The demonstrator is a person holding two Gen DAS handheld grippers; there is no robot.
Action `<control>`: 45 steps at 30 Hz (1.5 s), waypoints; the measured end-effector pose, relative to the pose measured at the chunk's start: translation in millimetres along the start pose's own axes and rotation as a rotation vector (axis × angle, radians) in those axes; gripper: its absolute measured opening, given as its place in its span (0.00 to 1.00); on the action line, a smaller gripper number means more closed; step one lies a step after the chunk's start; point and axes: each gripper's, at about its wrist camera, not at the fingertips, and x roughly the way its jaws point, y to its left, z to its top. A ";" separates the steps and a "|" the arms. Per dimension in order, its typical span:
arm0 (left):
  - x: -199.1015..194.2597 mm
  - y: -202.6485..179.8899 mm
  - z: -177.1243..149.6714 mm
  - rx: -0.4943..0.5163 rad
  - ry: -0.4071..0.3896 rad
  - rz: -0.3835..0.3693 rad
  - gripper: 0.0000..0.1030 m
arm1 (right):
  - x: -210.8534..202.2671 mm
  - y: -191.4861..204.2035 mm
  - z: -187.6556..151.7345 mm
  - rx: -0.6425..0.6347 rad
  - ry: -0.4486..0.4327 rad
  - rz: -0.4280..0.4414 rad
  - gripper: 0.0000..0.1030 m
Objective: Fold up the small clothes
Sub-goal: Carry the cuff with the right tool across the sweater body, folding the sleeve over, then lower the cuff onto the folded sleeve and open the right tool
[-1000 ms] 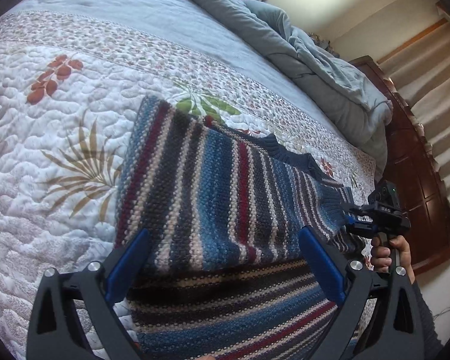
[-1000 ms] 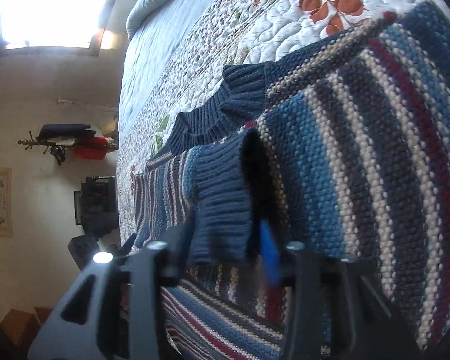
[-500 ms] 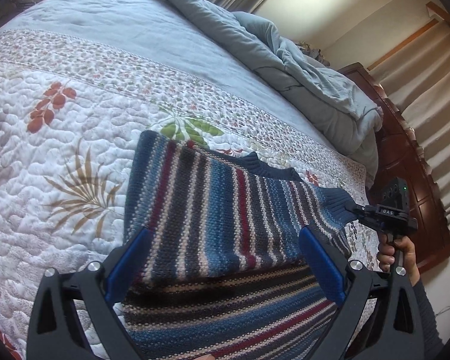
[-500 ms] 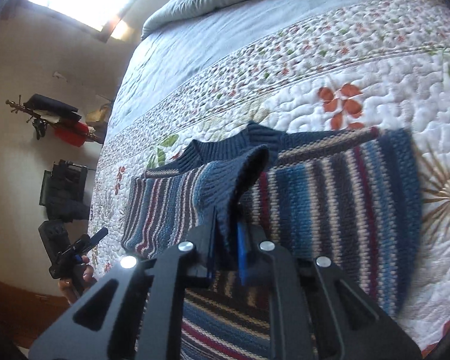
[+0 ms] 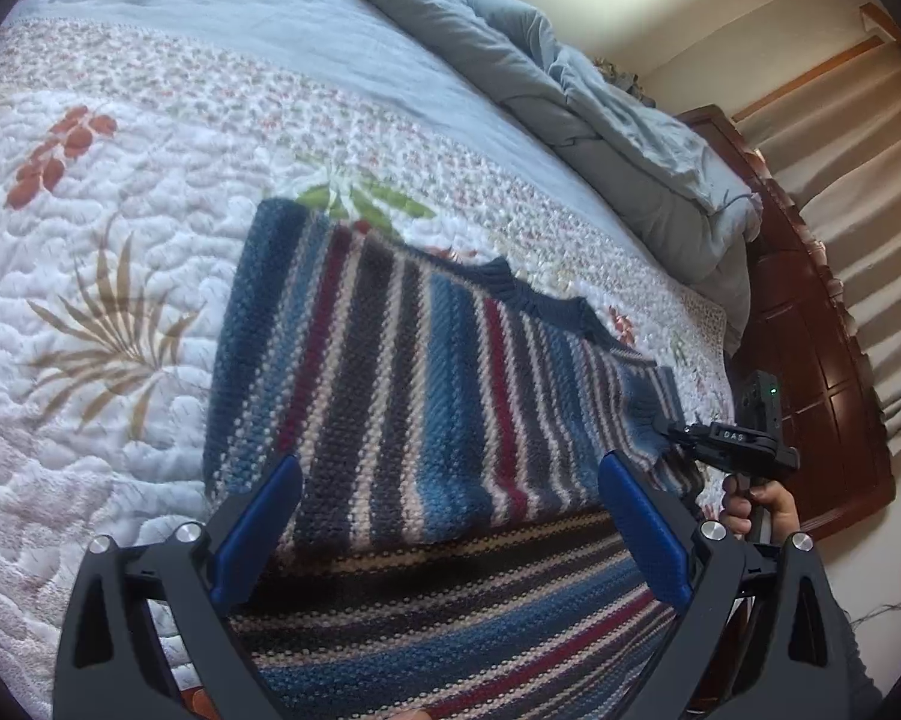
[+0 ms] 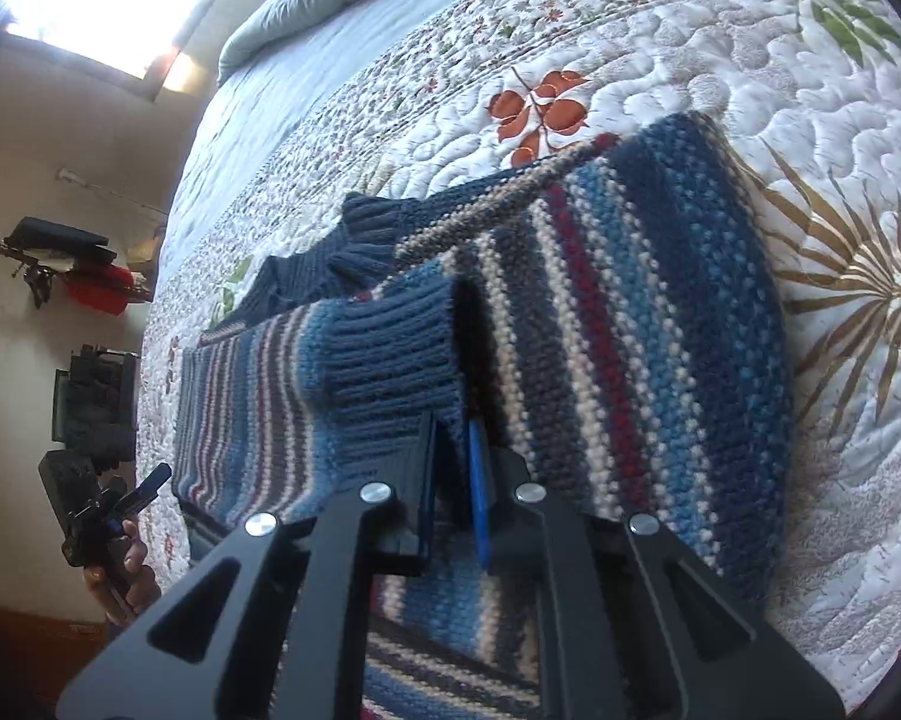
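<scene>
1. Striped sweater [image 5: 426, 396] lying partly folded on the quilted bed [image 5: 90, 312].
2. Right gripper [image 6: 453, 456] pinching the ribbed sleeve cuff [image 6: 384, 372], fingers pressed together.
3. Left gripper [image 5: 450, 516] hovering above the knit, fingers spread, holding nothing.
4. Risk: cuff slipping free mid-fold, or thick knit bunching and dragging the layers crooked.

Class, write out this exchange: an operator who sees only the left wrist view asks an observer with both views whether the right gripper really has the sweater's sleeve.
Operator: I see the right gripper at the sleeve end. Is it gripping?
Observer: Yes. The right wrist view shows the right gripper shut on the ribbed blue cuff.
Operator: Is that cuff lying flat?
Observer: No. It is raised above the striped sweater, with a dark gap beside it.
</scene>
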 end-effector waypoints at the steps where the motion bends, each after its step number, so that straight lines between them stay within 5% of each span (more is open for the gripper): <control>1: 4.5 3.0 -2.2 -0.003 0.012 0.014 0.96 | -2.7 -1.5 0.0 0.006 -0.008 0.003 0.14; 6: 6.7 -1.0 -4.3 0.010 0.011 0.012 0.96 | -34.3 14.5 6.1 -0.044 -0.123 -0.028 0.17; 11: 13.6 -17.9 8.0 0.040 0.003 0.016 0.96 | -2.1 49.2 23.4 -0.068 -0.081 0.116 0.17; 14: 25.5 -23.1 11.5 0.050 0.018 0.033 0.96 | 23.9 44.0 25.5 -0.010 -0.049 0.127 0.17; 17: 42.1 -20.5 5.3 0.053 0.061 0.085 0.96 | 33.5 22.6 17.8 0.020 -0.021 0.068 0.01; 20: 40.1 -42.4 -12.2 0.191 0.006 0.260 0.96 | 10.5 23.3 4.6 -0.043 -0.076 0.011 0.05; 22: 34.2 -73.5 -30.2 0.349 -0.091 0.477 0.96 | -6.9 43.1 -9.0 -0.139 -0.126 -0.020 0.13; 26: 15.9 -116.7 -59.8 0.481 -0.216 0.562 0.96 | -6.6 79.3 -42.0 -0.263 -0.114 0.005 0.14; 29: 7.0 -140.1 -73.7 0.524 -0.260 0.567 0.96 | 14.9 77.0 -50.9 -0.284 -0.082 -0.051 0.13; 32: 2.2 -150.3 -77.4 0.531 -0.280 0.567 0.96 | 26.5 61.2 -49.9 -0.264 -0.063 -0.071 0.00; 36: -1.4 -155.9 -80.8 0.540 -0.284 0.571 0.96 | 16.1 48.9 -48.4 -0.223 -0.075 -0.062 0.00; 40: -6.4 -157.0 -87.2 0.530 -0.274 0.574 0.96 | -13.2 41.7 -54.0 -0.192 -0.133 -0.063 0.17; 45: -19.0 -159.2 -103.4 0.536 -0.250 0.577 0.96 | -48.9 14.1 -66.0 -0.098 -0.213 -0.107 0.18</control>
